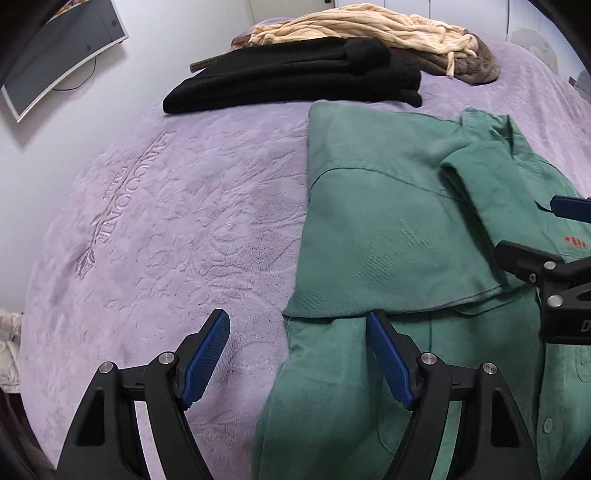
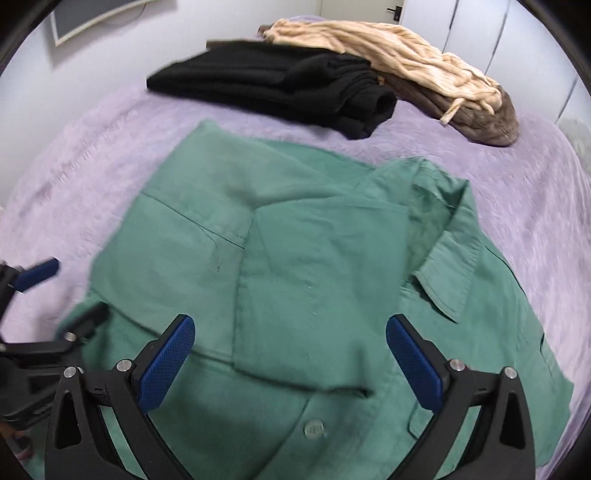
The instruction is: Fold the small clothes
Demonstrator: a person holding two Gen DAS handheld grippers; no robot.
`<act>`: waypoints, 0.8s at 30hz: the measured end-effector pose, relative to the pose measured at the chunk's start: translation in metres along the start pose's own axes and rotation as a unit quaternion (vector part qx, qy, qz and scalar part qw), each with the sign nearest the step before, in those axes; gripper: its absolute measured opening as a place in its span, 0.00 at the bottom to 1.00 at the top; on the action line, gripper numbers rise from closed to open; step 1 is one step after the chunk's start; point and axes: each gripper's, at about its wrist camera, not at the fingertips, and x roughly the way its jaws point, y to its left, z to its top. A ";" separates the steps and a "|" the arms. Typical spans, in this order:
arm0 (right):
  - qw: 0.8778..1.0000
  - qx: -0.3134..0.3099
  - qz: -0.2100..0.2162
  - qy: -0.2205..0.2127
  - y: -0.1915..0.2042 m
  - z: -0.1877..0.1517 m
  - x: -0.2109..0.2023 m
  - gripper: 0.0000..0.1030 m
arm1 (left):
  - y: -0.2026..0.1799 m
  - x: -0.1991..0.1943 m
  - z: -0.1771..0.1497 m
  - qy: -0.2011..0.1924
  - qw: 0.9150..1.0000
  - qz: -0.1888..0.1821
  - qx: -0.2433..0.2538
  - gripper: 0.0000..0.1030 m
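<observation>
A green button-up shirt (image 1: 369, 221) lies front up on the lilac bedspread (image 1: 166, 221), its left side and a sleeve folded in over the chest. In the left wrist view my left gripper (image 1: 297, 354) hangs open over the shirt's left edge, one pad above the bedspread and one above the cloth, with nothing between them. My right gripper (image 1: 543, 230) shows at the right edge. In the right wrist view the right gripper (image 2: 291, 363) stands wide open above the shirt (image 2: 295, 240) near its button placket, holding nothing. The left gripper (image 2: 62, 295) is at the left edge.
A folded black garment (image 1: 295, 79) lies beyond the shirt. Behind it is a heap of cream and brown knitwear (image 1: 388, 33). A screen (image 1: 55, 62) hangs on the wall at the upper left. White cupboard doors (image 2: 480, 33) stand at the back right.
</observation>
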 end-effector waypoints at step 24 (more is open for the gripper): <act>0.820 0.524 0.232 -0.020 -0.223 -0.162 -0.013 0.76 | 0.021 0.010 0.001 0.032 0.999 0.012 -0.018 0.76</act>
